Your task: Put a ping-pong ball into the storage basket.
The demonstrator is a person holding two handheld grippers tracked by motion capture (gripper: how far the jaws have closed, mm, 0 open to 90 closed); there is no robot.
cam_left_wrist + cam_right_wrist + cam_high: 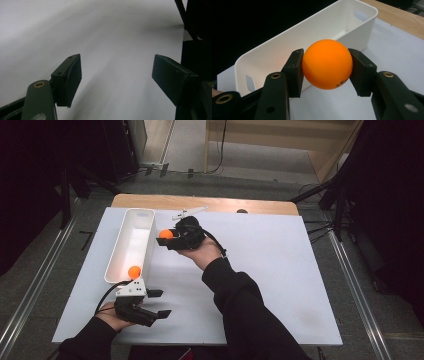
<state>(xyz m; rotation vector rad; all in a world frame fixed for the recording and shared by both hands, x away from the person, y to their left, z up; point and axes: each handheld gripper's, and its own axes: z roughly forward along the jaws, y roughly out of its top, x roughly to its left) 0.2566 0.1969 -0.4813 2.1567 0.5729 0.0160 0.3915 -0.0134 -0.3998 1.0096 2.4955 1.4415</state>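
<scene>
Orange ball [327, 63] pinched between the pads of the right gripper [167, 239], held just beside the long wall of the white bin [148, 245], toward its far half. Bin lying lengthwise away from the near table edge, open top to the left of the carried ball; short sideways carry over the rim likely all that remains. Second orange ball [134, 271] already resting at the bin's near end. Left gripper [157, 304] idle near the front of the white table [280, 285], jaws spread and empty. Height of the ball above the rim hard to judge from above.
</scene>
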